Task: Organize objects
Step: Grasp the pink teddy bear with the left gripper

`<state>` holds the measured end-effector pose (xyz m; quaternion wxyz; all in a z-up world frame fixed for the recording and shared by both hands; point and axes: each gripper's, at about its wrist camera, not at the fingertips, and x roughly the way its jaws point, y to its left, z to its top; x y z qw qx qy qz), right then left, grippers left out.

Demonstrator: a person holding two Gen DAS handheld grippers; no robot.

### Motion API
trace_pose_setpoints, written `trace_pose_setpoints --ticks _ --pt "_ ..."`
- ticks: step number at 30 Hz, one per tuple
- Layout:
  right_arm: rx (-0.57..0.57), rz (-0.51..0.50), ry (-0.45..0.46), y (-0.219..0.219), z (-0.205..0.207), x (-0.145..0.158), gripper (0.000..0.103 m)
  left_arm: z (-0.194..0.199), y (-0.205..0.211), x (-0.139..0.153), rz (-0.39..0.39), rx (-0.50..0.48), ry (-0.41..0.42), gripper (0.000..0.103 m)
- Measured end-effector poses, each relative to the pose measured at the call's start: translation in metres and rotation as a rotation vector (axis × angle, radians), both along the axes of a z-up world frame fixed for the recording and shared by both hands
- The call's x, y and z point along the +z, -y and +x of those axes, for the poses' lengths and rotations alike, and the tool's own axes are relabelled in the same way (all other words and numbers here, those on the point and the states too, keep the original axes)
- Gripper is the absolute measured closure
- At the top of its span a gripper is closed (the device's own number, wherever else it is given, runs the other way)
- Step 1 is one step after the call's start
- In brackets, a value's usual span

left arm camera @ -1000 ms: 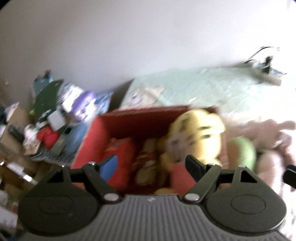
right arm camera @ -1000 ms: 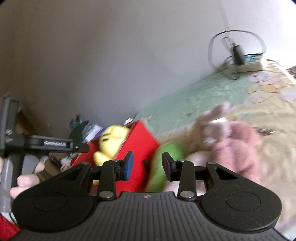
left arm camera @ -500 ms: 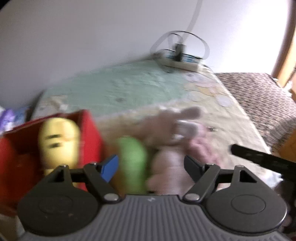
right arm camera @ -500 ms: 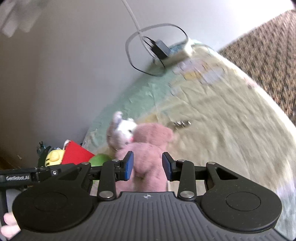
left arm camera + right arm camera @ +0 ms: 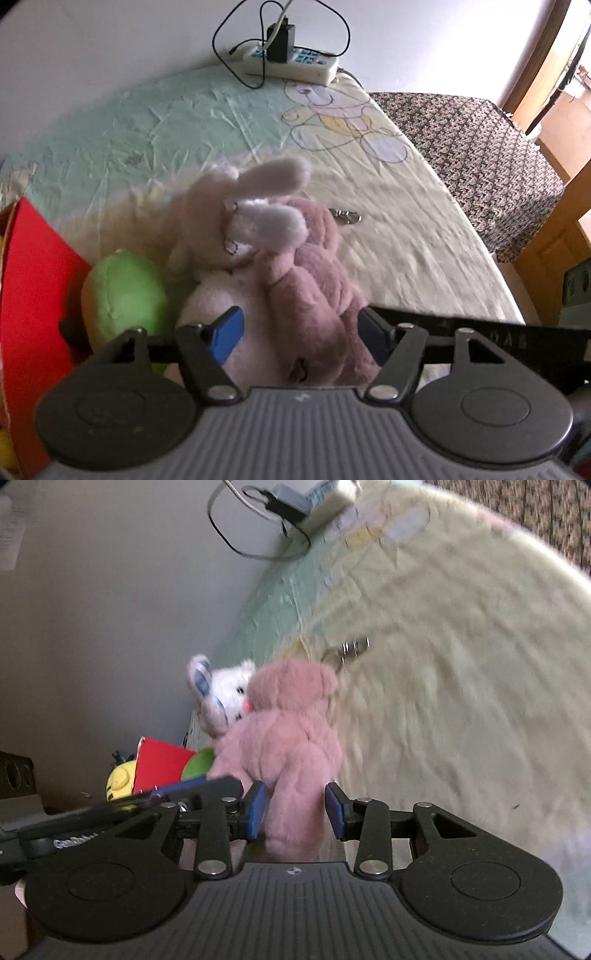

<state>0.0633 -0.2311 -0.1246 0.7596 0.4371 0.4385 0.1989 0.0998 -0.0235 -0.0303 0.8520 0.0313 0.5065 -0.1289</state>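
On the bed (image 5: 424, 236), near its 9 o'clock edge, three soft toys lie bunched together: a pink bear (image 5: 314, 280), a white rabbit (image 5: 229, 206) pressed against its side, and a green plush (image 5: 123, 291) at the rabbit's 8 o'clock. A red box (image 5: 33, 280) stands just beside the green plush, touching it or nearly so; the right wrist view shows a yellow toy (image 5: 120, 781) at the box's far side, though whether it sits inside is hard to tell from this angle.

The left hand-held gripper (image 5: 301, 332) has its jaws spread wide, with the bear's lower body and the rabbit's pale belly between the blue pads (image 5: 227, 334); neither pad appears to press the fur. The right hand-held gripper (image 5: 295, 808) also stands parted, its jaws flanking the bear's leg with a gap visible on each side. It comes at the bear from roughly the opposite side, so each tool's dark body shows in the other's view.

Beyond the toys, at 1 o'clock from the bear, a small metal key ring (image 5: 345, 216) lies on the sheet. At the bed's 12 o'clock end, by the wall, a white power strip (image 5: 295, 66) rests with a black charger (image 5: 280, 42) plugged in and its cable looped.
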Motion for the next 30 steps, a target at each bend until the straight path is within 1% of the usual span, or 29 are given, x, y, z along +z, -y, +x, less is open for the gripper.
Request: trace_pose_setpoints --ticks 1,2,3,5,7,9,10,14,21,24,26,30 --pt "0.006 0.019 -0.012 -0.002 0.002 -0.003 0.064 0.002 0.001 -0.001 0.0 -0.007 0.001 0.035" --pt "0.012 0.031 -0.017 -0.003 0.005 -0.005 0.064 0.003 0.001 -0.001 -0.003 -0.011 0.002 0.037" --pt "0.017 0.026 -0.014 -0.004 0.006 -0.005 0.067 0.004 0.002 -0.001 -0.004 -0.015 0.002 0.041" --pt "0.028 -0.005 0.0 -0.008 0.008 -0.002 0.072 0.006 0.003 -0.003 0.004 -0.023 -0.002 0.044" --pt "0.028 -0.018 0.013 -0.008 0.006 0.001 0.073 0.005 0.004 -0.003 0.017 -0.033 0.005 0.048" --pt "0.018 -0.039 0.031 -0.006 0.002 0.006 0.074 0.005 0.004 -0.002 0.017 -0.043 0.001 0.056" --pt "0.013 -0.057 0.043 -0.004 -0.002 0.01 0.074 0.005 0.003 -0.003 0.004 -0.049 -0.009 0.058" --pt "0.0 -0.137 0.083 0.003 -0.02 0.024 0.075 0.001 0.008 -0.006 -0.003 -0.077 -0.027 0.059" --pt "-0.003 -0.258 0.092 0.018 -0.064 0.044 0.075 -0.028 0.024 -0.003 -0.052 -0.186 -0.046 0.059" --pt "-0.007 -0.303 0.089 0.016 -0.08 0.045 0.075 -0.044 0.031 -0.007 -0.061 -0.243 -0.059 0.059" --pt "-0.011 -0.308 0.076 0.015 -0.089 0.043 0.075 -0.052 0.035 -0.012 -0.065 -0.275 -0.077 0.059" --pt "0.014 -0.348 0.057 0.007 -0.106 0.041 0.075 -0.067 0.037 -0.025 -0.074 -0.318 -0.116 0.059"
